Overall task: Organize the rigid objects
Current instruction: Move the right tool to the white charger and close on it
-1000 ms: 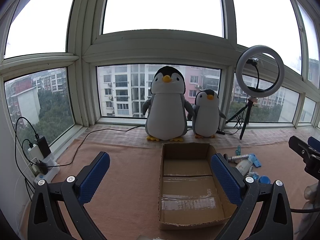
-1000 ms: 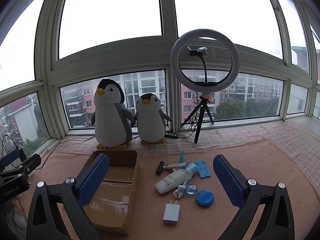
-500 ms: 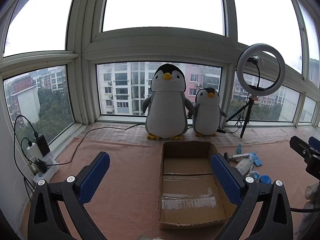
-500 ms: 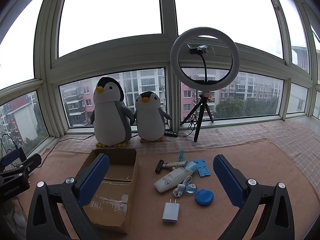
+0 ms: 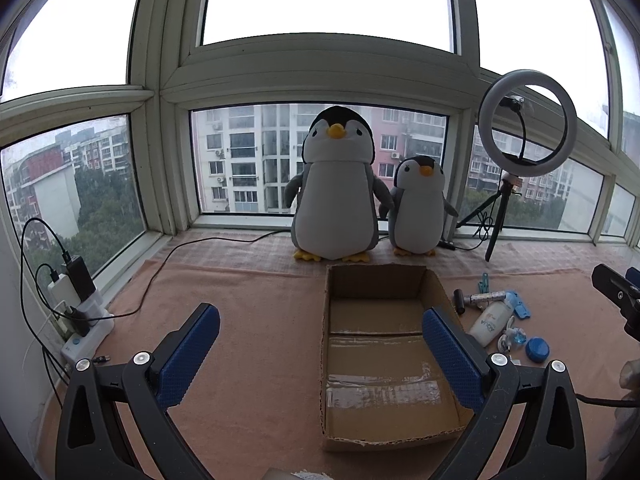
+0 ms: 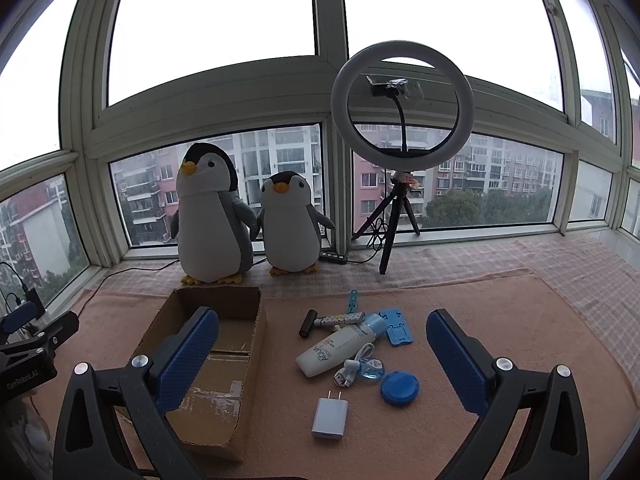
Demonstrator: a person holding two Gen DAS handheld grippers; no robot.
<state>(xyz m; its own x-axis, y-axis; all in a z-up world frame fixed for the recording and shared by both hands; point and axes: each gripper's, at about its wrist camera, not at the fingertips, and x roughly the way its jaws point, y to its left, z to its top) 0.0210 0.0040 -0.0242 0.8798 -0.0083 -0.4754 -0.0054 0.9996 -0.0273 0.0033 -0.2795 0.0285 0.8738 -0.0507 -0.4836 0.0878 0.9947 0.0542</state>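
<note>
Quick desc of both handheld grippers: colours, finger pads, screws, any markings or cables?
Both match. The left gripper and the right gripper each have two black plastic finger arms with triangular cut-outs, silver round screw heads at the knuckles, and blue dotted-texture pads. In the right wrist view, the left unit's black body carries white "GenRobot.AI" lettering. In the left wrist view, a black cable trails beside the right finger arm.

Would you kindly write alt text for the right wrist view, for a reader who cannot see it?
The right gripper, jaws open and empty, hovers over small items on a pink mat: a white bottle, charger, blue disc and blue stand. An empty box sits left; two plush penguins and a ring light stand by the window.
</note>
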